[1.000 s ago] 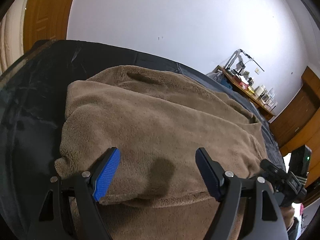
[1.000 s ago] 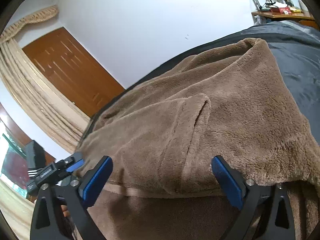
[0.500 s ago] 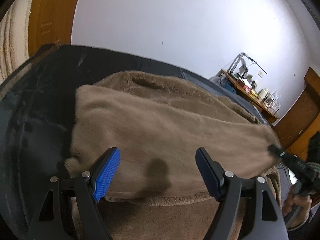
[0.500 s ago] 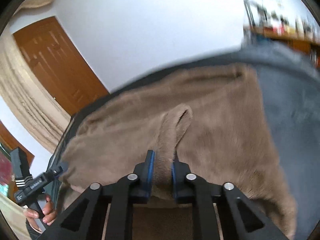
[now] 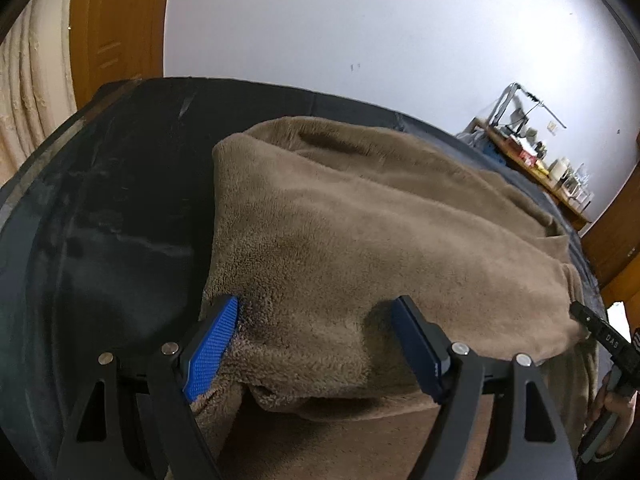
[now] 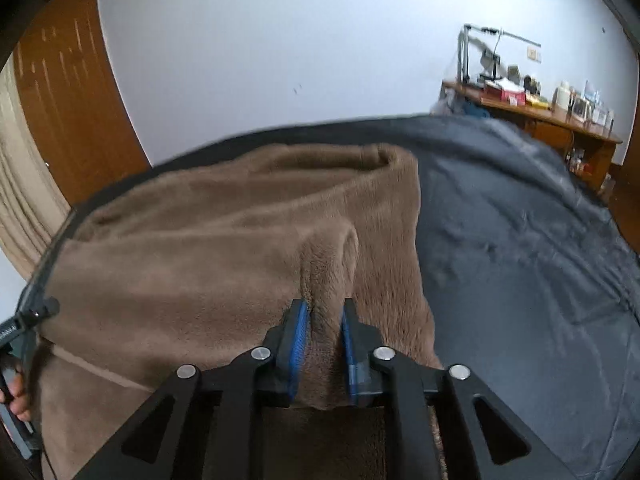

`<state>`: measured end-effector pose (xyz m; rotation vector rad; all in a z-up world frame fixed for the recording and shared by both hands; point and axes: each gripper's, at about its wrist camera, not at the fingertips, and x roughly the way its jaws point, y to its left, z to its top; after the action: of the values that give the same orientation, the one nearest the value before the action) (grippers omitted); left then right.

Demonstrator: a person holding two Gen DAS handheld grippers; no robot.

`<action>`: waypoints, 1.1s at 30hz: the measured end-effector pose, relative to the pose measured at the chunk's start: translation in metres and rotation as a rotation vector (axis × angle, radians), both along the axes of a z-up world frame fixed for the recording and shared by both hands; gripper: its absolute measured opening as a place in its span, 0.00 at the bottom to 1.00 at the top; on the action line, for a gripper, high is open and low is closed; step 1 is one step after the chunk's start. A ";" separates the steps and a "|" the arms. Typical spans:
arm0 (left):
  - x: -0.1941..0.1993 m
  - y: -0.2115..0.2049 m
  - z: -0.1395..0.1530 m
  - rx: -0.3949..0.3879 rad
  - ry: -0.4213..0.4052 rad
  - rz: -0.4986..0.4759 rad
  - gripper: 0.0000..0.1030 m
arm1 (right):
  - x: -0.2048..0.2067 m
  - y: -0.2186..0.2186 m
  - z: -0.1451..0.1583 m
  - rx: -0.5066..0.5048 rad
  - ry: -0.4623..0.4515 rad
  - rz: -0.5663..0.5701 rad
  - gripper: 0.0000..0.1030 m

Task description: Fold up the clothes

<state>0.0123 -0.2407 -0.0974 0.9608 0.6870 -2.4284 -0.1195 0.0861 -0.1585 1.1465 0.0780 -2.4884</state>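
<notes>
A brown fleece garment lies spread on a dark bedcover. My left gripper is open, and the garment's near folded edge bulges between its blue pads. In the right wrist view the garment covers the left half of the bedcover. My right gripper is shut on a raised pinch of the fleece near its right edge. The right gripper's tip touches the garment's right corner in the left wrist view. The left gripper shows at the far left edge, with a hand below it.
A wooden desk crowded with small items stands against the white wall at the right. A brown door and a beige curtain are at the left. Bare bedcover stretches to the right of the garment.
My right gripper shut on a fold of the fleece and holds it raised; its view swung right. The left gripper stayed open while the garment's edge moved in between its fingers.
</notes>
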 end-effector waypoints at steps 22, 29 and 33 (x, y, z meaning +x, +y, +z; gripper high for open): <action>0.003 -0.017 -0.022 0.064 -0.094 0.069 0.82 | 0.001 -0.058 -0.008 0.085 0.047 0.217 0.69; 0.005 -0.017 -0.022 0.049 -0.092 0.087 0.88 | 0.002 -0.066 -0.019 0.141 0.051 0.229 0.72; 0.017 -0.023 -0.012 0.055 -0.029 0.117 0.88 | 0.001 -0.063 -0.019 0.111 0.039 0.232 0.72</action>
<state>0.0294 -0.2641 -0.1096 0.9478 0.7813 -2.3005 -0.1183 0.0235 -0.1779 1.0661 0.3443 -2.3242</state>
